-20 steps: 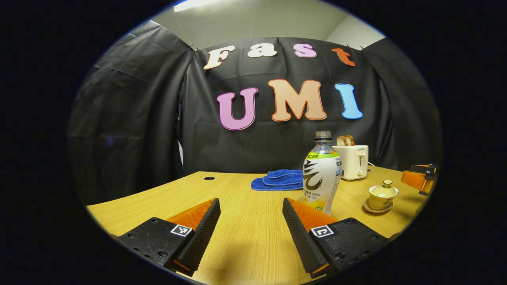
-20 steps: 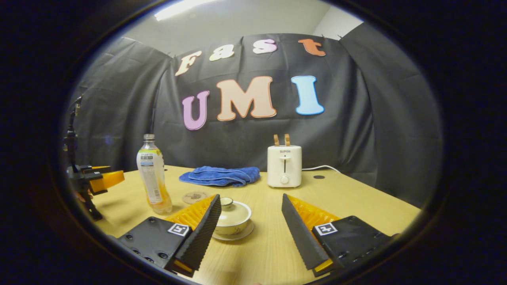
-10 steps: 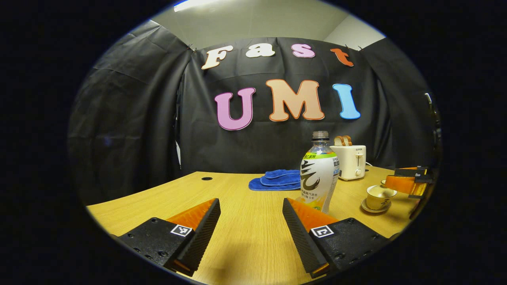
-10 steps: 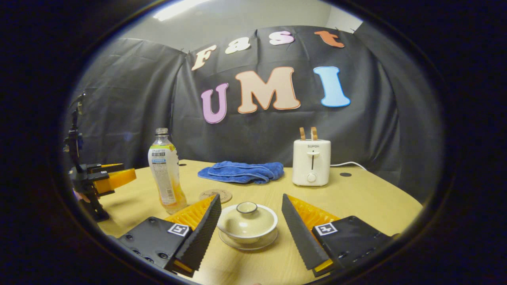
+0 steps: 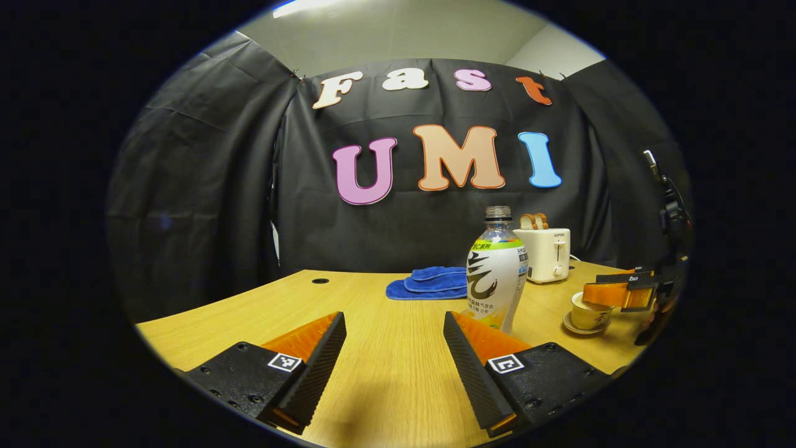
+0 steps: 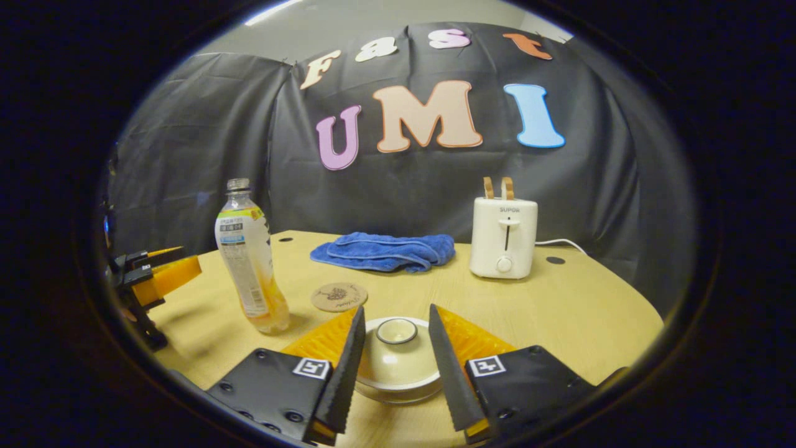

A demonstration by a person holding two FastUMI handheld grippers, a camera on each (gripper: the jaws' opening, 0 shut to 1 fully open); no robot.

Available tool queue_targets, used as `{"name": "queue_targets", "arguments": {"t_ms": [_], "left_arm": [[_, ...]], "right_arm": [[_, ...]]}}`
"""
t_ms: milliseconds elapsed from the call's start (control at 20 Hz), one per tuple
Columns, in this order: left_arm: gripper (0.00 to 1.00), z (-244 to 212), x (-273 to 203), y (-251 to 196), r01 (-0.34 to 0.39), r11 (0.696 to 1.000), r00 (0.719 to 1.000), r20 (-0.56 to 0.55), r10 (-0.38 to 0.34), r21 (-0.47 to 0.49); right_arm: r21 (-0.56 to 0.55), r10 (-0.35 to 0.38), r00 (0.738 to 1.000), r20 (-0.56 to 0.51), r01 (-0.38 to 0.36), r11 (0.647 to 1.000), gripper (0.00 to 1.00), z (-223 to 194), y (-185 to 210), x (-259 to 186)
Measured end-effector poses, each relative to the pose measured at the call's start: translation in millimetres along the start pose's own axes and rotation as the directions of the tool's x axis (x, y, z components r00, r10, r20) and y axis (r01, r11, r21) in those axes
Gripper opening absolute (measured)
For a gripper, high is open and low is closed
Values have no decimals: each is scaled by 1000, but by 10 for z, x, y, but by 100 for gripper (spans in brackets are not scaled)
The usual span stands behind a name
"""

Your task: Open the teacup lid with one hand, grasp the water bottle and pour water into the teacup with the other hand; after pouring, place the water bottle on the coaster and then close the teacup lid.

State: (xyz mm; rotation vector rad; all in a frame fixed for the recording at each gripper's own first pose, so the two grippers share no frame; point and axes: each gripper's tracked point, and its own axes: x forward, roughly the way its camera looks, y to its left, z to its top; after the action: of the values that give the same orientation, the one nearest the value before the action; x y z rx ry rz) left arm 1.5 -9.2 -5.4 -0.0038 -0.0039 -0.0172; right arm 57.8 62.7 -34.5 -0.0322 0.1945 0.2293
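Lid knob (image 6: 397,330) sits dead centre at 12 o'clock between the right gripper (image 6: 392,358) fingers, partly open, gripping nothing yet

A cream teacup (image 6: 398,367), lid (image 6: 397,348) on, sits on its saucer near the counter's front edge. The uncapped water bottle (image 6: 250,255) stands upright leftward, the round coaster (image 6: 339,296) between them, farther back.

Each tool has two black finger blocks with visible screws and a small square black-and-white marker on top, ribbed black inner pads and orange wedge backing. The left tool (image 5: 395,367) looks deeper orange, the right tool (image 6: 392,373) yellower.
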Motion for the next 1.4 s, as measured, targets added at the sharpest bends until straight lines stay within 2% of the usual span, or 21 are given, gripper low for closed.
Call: {"name": "queue_targets", "arguments": {"t_ms": [50, 200, 250, 650, 750, 1000, 1150, 1400], "left_arm": [[92, 3, -3, 3, 0, 1000, 1000, 0, 0, 0], [93, 8, -4, 5, 1, 1000, 1000, 0, -1, -1], [92, 3, 1, 0, 2, 1000, 1000, 1, -2, -1], [93, -6, 6, -73, 41, 999, 999, 4, -41, -3], [92, -4, -1, -167, 81, 997, 997, 5, -81, -4], [92, -10, 4, -445, 231, 973, 973, 6, -231, -7], [93, -10, 55, -586, 281, 960, 960, 2, -281, -10], [93, -54, 249, -775, 312, 950, 950, -25, -313, -15]], "right_arm": [[0, -1, 1000, 2, 1, 1000, 63, 20, 3, -6], [0, -2, 1000, 22, 2, 1000, 39, 45, -1, 10], [3, -1, 1000, 22, 1, 1000, 36, 46, 2, 24], [15, 20, 990, 139, -22, 1000, 36, 209, 16, -114], [10, 16, 982, 190, -18, 1000, 36, 293, 13, -171], [13, -7, 983, 186, 4, 1000, 36, 246, -76, -241], [19, -37, 981, 190, 34, 999, 36, 251, -164, -293], [25, -71, 980, 188, 67, 997, 36, 228, -319, -415]]}}
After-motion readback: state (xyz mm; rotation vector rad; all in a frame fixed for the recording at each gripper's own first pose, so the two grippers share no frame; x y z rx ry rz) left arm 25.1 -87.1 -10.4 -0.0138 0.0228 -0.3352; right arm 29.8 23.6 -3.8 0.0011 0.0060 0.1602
